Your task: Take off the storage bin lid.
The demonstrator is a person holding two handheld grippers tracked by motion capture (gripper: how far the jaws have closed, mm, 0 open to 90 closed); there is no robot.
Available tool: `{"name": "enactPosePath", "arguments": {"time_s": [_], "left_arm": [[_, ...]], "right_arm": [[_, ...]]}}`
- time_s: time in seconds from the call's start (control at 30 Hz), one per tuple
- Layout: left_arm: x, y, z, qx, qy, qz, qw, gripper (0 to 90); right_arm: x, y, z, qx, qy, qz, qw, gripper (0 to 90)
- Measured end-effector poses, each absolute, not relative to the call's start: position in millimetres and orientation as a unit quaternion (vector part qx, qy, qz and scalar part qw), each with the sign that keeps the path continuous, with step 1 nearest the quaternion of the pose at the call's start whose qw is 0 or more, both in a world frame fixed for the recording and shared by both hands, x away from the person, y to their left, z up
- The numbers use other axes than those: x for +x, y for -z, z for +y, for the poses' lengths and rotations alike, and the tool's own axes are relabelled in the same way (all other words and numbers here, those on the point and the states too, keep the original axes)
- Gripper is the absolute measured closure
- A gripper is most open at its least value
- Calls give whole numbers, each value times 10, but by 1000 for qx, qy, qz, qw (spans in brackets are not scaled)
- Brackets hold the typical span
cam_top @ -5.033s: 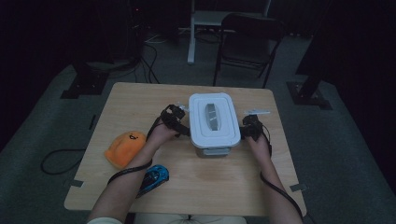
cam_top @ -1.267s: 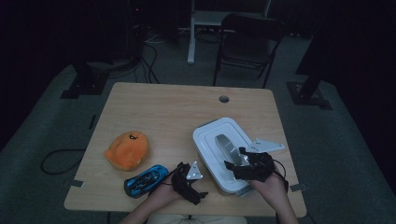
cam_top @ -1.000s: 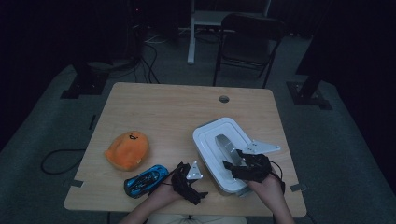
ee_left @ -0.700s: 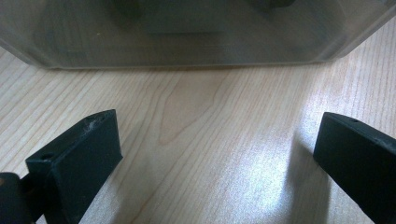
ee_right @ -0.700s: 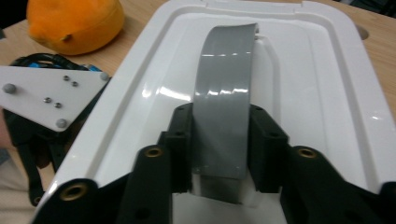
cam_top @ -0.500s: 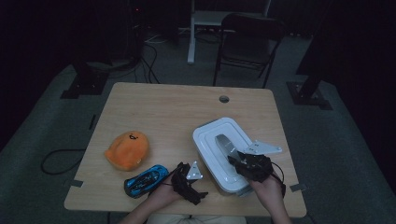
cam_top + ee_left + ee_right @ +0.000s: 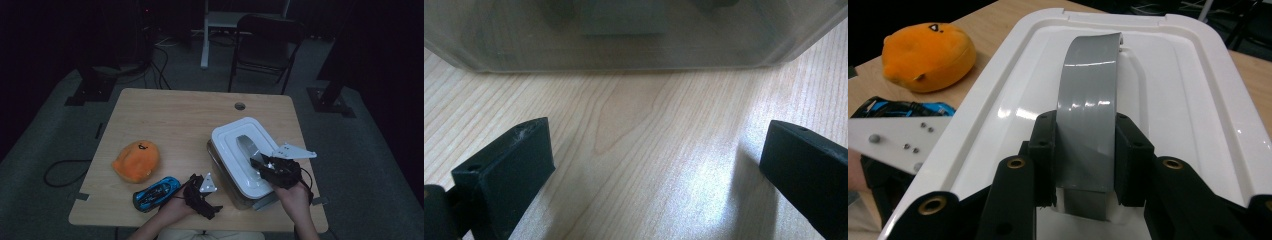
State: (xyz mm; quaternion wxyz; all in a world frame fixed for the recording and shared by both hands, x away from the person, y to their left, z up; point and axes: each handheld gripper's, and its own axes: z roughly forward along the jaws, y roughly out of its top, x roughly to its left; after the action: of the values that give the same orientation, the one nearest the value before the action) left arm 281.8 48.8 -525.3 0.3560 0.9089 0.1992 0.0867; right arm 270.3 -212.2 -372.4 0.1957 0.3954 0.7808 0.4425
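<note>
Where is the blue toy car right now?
In the high view the blue toy car lies near the table's front-left edge, between the orange plush and the left gripper.

We note a white lid (image 7: 1168, 95) with a grey handle (image 7: 1088, 110) on a clear, faintly smoky box (image 7: 634, 35). Left of it sit an orange plush (image 7: 136, 161) with a small black mark on top, and nearer, a blue toy car (image 7: 156, 193) with black detailing. The table (image 7: 170, 120) is pale wood with fine grain. Both grippers, left gripper (image 7: 202, 196) and right gripper (image 7: 267, 165), are black with light grey plates.
</note>
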Motion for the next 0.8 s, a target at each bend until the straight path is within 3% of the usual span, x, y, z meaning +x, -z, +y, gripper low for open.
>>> {"name": "enactPosePath", "arguments": {"time_s": [0.8], "left_arm": [[2819,5253,489,909,-87,198,356,13]], "right_arm": [[3164,3403,-2501,437,-449,732,268,673]]}}
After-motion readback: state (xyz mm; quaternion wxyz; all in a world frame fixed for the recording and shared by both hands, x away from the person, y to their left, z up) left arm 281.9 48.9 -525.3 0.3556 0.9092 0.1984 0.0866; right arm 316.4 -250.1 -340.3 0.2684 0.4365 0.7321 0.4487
